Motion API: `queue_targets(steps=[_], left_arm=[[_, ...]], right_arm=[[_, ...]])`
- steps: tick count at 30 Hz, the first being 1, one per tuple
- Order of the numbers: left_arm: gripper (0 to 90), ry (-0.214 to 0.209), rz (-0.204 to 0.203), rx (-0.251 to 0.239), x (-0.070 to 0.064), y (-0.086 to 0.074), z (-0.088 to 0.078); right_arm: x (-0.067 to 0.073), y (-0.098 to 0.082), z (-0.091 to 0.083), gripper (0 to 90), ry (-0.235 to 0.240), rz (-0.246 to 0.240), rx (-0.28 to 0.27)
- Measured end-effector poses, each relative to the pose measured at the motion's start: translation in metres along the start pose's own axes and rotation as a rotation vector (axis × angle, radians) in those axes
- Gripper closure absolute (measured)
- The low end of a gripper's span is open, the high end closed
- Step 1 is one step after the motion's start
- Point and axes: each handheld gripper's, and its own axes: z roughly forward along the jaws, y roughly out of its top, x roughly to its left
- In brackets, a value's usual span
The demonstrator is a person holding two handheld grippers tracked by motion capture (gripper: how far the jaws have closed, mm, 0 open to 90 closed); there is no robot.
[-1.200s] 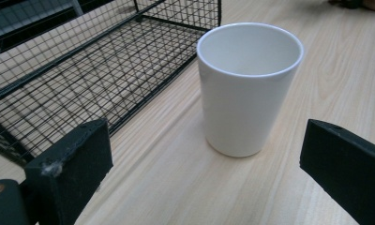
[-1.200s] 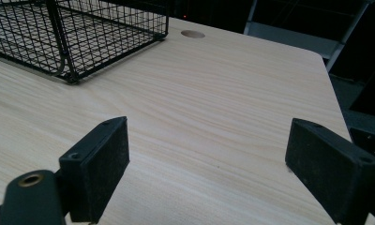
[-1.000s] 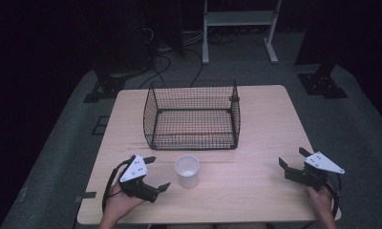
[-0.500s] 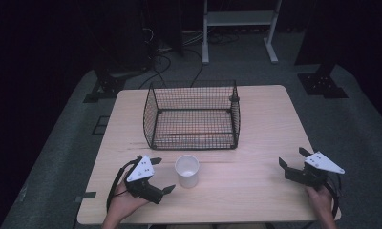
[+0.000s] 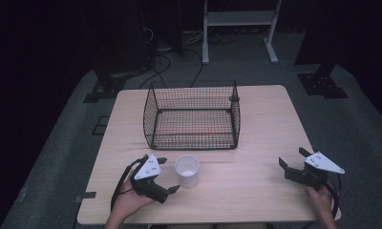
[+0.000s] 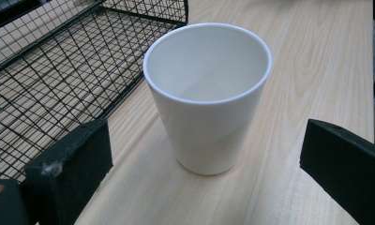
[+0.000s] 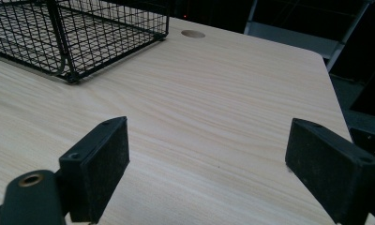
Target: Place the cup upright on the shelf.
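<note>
We hold both grippers wide open and empty. The left gripper flanks the upright cup, just before the basket; the right gripper rests well apart.

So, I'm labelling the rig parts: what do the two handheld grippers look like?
Both match: the left gripper and right gripper have black bodies, two flat black block-shaped jaws, and a pale grey three-cornered plate with small dark dots on top. A black cable loops from each. No sleeves are visible.
</note>
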Motion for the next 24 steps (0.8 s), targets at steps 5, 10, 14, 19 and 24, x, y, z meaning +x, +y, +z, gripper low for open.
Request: queue_targets(steps=[5,10,14,19,24], left_arm=[[1.9,-0.012,-0.002,0.018,0.001,0.002,0.005],[1.9,-0.02,-0.002,0.039,0.002,0.004,0.011],[1.9,-0.029,-0.008,0.048,0.003,0.005,0.016],[1.9,-0.044,-0.013,0.072,0.004,0.006,0.024],[1.9,-0.056,-0.012,0.08,0.004,0.009,0.029]], right_arm=[[0.0,0.0,0.0,13.1,0.0,0.0,0.001],[0.0,0.0,0.0,13.1,0.0,-0.002,0.0],[0.0,0.0,0.0,13.1,0.001,-0.002,0.0],[0.0,0.0,0.0,13.0,0.001,-0.002,-0.001],[0.0,0.0,0.0,13.1,0.002,-0.003,-0.001]])
